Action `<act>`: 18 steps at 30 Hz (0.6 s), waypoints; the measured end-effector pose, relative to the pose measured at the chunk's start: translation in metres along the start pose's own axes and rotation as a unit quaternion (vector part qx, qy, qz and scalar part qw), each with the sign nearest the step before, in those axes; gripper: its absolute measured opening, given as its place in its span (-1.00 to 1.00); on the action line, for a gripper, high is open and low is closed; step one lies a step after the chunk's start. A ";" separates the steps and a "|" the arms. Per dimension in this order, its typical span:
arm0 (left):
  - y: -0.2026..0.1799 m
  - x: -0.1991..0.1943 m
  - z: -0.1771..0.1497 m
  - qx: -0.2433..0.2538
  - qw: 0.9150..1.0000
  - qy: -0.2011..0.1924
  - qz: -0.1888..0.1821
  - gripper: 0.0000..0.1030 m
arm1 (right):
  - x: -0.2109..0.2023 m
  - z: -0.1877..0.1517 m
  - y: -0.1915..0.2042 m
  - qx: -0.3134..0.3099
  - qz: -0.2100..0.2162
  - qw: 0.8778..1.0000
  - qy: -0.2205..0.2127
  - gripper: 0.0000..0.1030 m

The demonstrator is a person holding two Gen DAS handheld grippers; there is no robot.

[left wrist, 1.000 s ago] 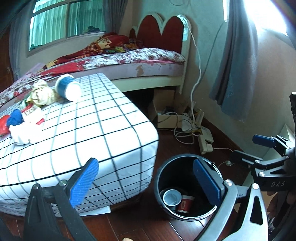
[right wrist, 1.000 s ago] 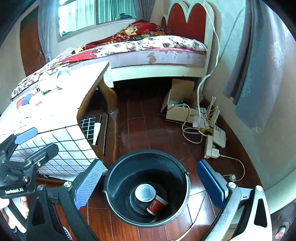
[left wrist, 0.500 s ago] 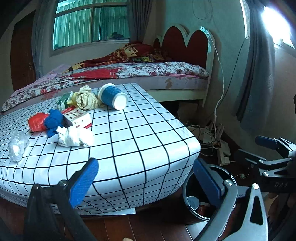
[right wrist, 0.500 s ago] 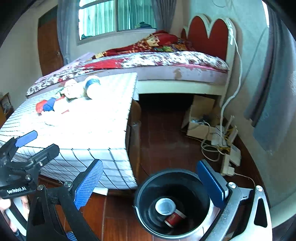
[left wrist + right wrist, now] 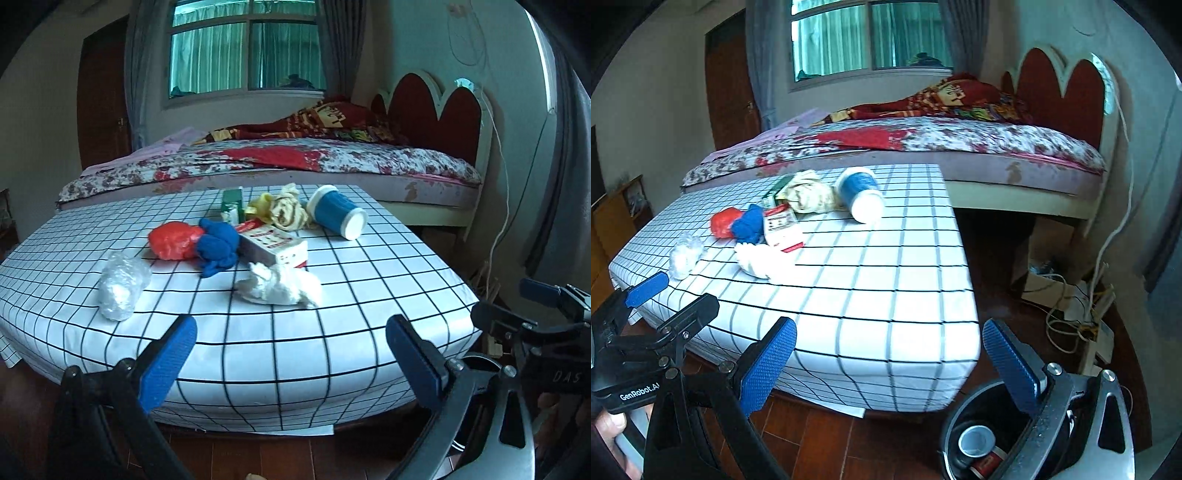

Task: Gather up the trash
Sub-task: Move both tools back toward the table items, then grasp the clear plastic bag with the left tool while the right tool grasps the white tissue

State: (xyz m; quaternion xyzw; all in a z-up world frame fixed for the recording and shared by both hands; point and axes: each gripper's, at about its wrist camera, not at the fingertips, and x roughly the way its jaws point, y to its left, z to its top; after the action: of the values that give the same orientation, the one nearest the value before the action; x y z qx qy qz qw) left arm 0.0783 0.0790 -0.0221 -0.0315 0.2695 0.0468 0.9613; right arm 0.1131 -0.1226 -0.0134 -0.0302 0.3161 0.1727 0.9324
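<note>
Trash lies on a table with a white grid cloth: a white crumpled tissue, a clear plastic wad, a red bag, a blue cloth, a card box, a yellowish wad, a green carton and a blue cup on its side. My left gripper is open and empty before the table's near edge. My right gripper is open and empty above the black bin, which holds two cups.
A bed with a red headboard stands behind the table. Cables and a power strip lie on the wooden floor at the right, by a cardboard box. Grey curtains hang at the right wall.
Both grippers have lifted and tilted up from the bin toward the tabletop. The bin has dropped to the lower right of both views. Both grippers stay open.
</note>
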 end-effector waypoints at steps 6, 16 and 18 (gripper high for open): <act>0.055 -0.007 0.000 -0.029 0.998 -0.007 0.050 0.99 | 0.018 0.014 0.041 -0.015 0.019 1.000 -0.011 0.98; 0.141 0.019 -0.004 -0.073 0.990 0.022 0.121 0.99 | 0.093 0.031 0.104 -0.043 0.077 0.996 0.018 0.98; 0.149 0.027 -0.003 -0.078 0.989 0.027 0.125 0.99 | 0.110 0.032 0.114 -0.058 0.072 0.995 0.036 0.98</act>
State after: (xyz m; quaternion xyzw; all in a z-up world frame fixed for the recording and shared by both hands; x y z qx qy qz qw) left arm 0.0838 0.2286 -0.0443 -0.0733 0.2927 0.1868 0.9349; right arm 0.1741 0.0231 -0.0474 -0.0671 0.3399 0.2561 0.9024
